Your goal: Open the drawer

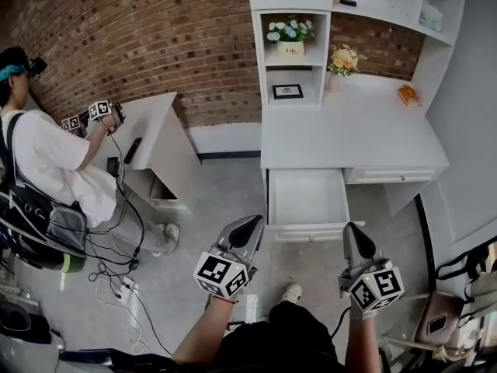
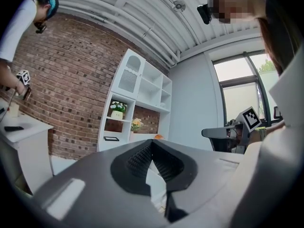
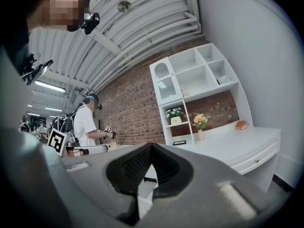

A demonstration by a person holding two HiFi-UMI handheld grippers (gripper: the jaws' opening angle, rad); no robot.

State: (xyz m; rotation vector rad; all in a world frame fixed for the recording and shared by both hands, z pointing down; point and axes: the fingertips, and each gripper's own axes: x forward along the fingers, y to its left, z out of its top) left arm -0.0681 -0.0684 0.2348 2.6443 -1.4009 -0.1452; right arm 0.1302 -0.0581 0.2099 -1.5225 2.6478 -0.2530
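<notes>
A lab's mock study; brick wall, white shelved desk, floor cables.

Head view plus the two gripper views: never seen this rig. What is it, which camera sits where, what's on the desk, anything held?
No robot here: a person holds a two-finger tool in each hand, the left gripper and the right gripper; the marker cubes belong to them. The head view comes from a camera on the person's head, looking steeply down. Each gripper view rides on its gripper and looks along its fingers. Both pairs are closed together, nothing held. Ahead stands a white desk with its drawer pulled out. On the desk: a vase of orange flowers and a small orange thing; the shelf beside holds white flowers and a framed picture. At the left another person works at a second desk.
</notes>
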